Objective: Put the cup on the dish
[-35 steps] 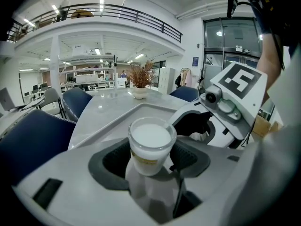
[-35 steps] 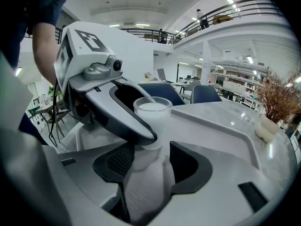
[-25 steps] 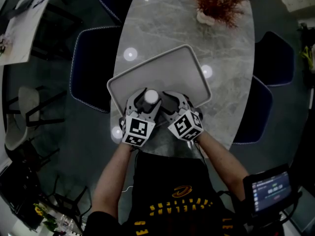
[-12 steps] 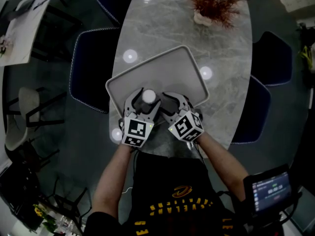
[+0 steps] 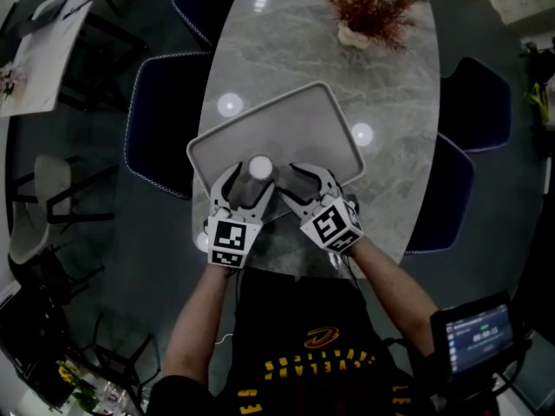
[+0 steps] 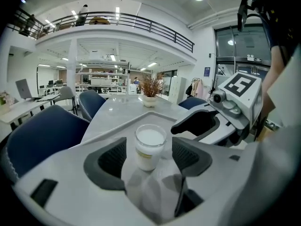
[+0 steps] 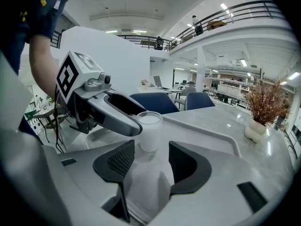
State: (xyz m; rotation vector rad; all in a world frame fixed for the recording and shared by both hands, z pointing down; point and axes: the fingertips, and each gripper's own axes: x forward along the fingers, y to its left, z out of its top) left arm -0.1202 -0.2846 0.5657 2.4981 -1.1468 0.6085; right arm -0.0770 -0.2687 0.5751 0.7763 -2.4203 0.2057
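Flanking the cup (image 5: 261, 166) without touching it, the left gripper (image 5: 250, 183) has just been opening its jaws; the right gripper (image 5: 312, 178) gapes empty. The cup stands on the grey dish (image 5: 303, 124), its label unreadable, where it stood a second ago. Beyond, a red-twigged plant (image 5: 375, 7) stands on the marble table (image 5: 277, 50).

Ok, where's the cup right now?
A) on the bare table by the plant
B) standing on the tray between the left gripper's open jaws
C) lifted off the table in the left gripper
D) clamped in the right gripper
B: the cup stands on the tray, and the left gripper, whose jaws have just been opening, shows a gap on each side of it.
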